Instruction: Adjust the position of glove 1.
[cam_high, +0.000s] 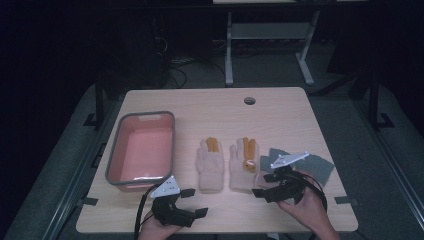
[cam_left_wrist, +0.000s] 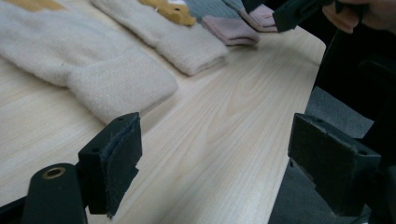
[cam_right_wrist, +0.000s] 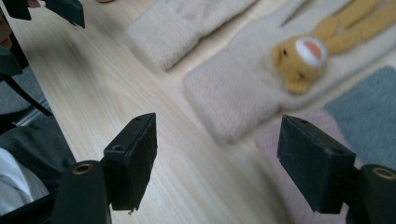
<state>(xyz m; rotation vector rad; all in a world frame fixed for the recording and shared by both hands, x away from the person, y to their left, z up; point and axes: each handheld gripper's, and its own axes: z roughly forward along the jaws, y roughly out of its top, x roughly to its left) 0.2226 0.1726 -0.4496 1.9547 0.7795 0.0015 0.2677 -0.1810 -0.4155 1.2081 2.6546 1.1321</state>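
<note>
High view: the left gripper (cam_high: 194, 202) is open, empty, near the table's (cam_high: 280, 107) front edge, below the pink basin (cam_high: 141, 149). The right gripper (cam_high: 263, 185), open, sits at the cuff of the right cream glove (cam_high: 243, 162). Both gloves, the other being the left cream glove (cam_high: 210, 165), lie cuffs toward the person, fingers pointing away, with grey gloves (cam_high: 315, 167) just right.

Left gripper view: jaws wide apart; a cream cuff (cam_left_wrist: 123, 86) lies just ahead.

Right gripper view: jaws apart, glove cuff (cam_right_wrist: 233, 105) between them ahead.

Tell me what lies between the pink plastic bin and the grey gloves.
Two cream knitted gloves lie side by side on the table between bin and grey gloves, per the high view.
</note>
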